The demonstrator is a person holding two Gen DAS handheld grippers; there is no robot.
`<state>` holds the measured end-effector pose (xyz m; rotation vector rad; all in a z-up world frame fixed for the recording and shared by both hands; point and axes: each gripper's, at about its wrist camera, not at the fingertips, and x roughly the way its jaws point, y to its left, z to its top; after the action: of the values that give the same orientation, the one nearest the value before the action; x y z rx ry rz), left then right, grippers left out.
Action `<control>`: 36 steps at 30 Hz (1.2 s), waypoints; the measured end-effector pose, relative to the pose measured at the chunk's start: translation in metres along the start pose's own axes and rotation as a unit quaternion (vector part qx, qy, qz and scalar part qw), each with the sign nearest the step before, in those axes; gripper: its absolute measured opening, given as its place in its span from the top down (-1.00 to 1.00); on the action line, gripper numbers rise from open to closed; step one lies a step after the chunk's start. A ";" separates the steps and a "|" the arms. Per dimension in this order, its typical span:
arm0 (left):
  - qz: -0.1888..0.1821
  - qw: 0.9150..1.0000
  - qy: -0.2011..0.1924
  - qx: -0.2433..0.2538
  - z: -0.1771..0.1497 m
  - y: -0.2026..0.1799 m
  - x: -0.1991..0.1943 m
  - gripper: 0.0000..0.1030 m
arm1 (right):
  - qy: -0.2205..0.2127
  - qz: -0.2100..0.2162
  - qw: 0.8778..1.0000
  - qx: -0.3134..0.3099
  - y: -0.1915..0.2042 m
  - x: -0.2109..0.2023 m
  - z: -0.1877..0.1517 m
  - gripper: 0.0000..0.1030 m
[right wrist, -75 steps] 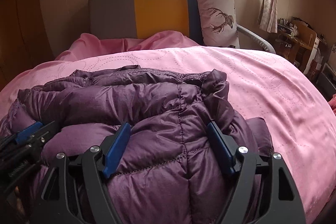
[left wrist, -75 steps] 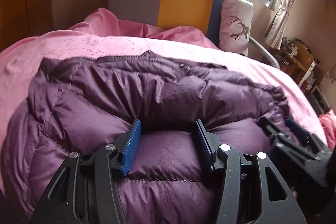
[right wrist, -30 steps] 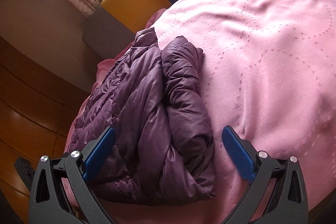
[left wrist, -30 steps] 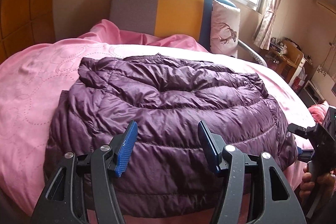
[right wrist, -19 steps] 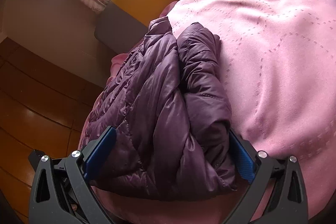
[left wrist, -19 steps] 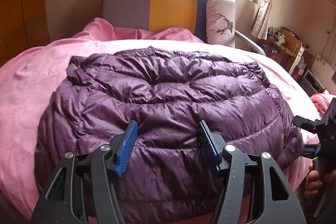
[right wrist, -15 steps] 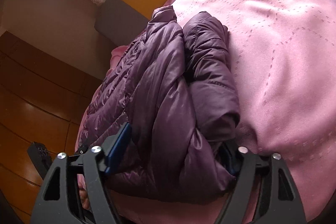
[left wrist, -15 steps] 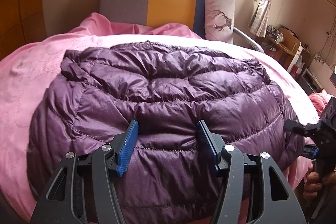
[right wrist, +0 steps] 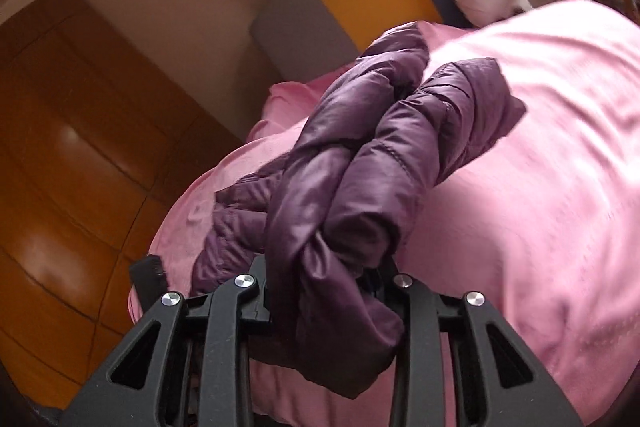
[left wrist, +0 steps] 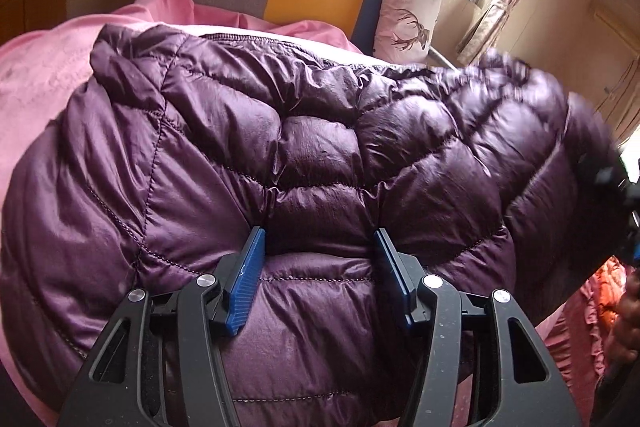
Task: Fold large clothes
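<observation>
Left gripper (left wrist: 318, 247) level, facing forward, blue-padded jaws pressed into a quilted fold of the purple down jacket (left wrist: 320, 147), pinching it from both sides. Right gripper (right wrist: 326, 267) rolled sideways, jaws clamped on the bunched jacket edge, pads buried in fabric. Right gripper's tip blurred at left view's right edge.

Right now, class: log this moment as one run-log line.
left hand-held gripper: pressed into purple down jacket | right hand-held gripper: shut on jacket end | pink bedspread

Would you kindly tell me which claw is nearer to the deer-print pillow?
Probably left, though it is close. Both claws, left and right, grip the purple down jacket near the bed's foot, far from the pillow.
</observation>
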<state>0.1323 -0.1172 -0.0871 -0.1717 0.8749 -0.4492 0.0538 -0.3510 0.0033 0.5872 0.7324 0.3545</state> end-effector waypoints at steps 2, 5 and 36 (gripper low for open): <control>-0.010 1.000 0.001 -0.007 -0.002 0.003 0.000 -0.04 | 0.009 0.008 0.999 -0.040 0.032 0.011 0.002 0.44; -0.023 1.000 0.002 -0.015 -0.003 0.007 0.001 -0.02 | 0.031 0.017 0.995 -0.090 0.077 0.037 0.002 0.44; -0.131 0.985 0.007 -0.112 0.074 0.116 -0.090 0.46 | 0.117 -0.021 0.928 -0.352 0.167 0.125 -0.109 -0.25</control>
<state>0.1754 0.0243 -0.0147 -0.4940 0.9191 -0.5965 0.0469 -0.1174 -0.0245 -0.1565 0.7822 0.6173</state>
